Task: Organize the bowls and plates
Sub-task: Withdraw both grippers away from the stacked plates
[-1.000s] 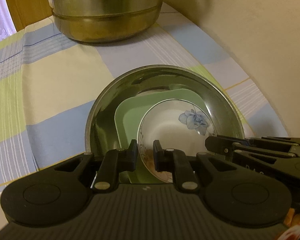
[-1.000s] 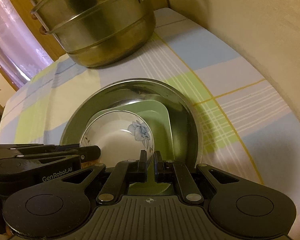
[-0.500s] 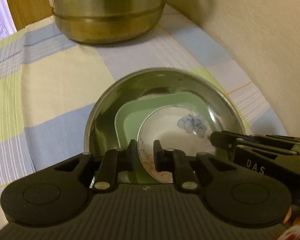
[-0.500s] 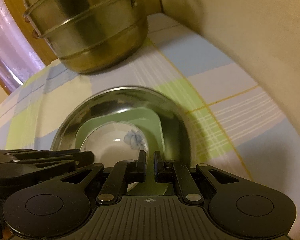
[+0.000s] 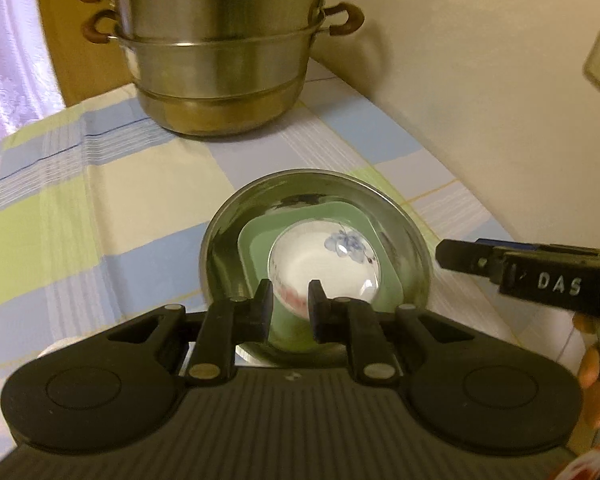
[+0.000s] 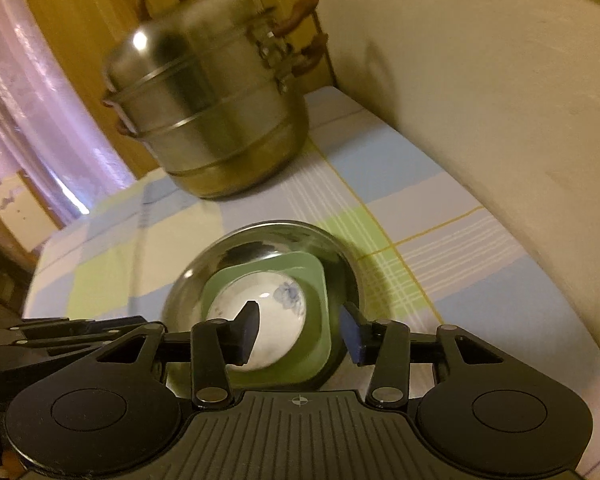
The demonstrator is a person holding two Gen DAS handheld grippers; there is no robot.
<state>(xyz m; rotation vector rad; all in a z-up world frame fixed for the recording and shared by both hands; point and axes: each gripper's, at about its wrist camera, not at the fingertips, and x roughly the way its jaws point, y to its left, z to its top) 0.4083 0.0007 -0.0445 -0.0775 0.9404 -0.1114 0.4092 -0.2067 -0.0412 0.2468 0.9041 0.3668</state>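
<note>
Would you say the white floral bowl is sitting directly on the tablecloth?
No, the white floral bowl rests inside the green square plate, nested in the steel basin.

The wide bowl (image 5: 220, 248) and tiered steamer pot (image 5: 220, 64) are shiny metal; the flowered bowl (image 5: 324, 268) looks glazed ceramic, the green dish (image 5: 256, 248) perhaps matt plastic, over checked cloth (image 5: 100, 208).

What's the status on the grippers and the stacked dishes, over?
Left gripper jaws narrow, empty. Right gripper jaws opening, nothing between them. White flowered bowl nested in green square plate inside steel bowl. Steamer pot behind, well clear.
</note>
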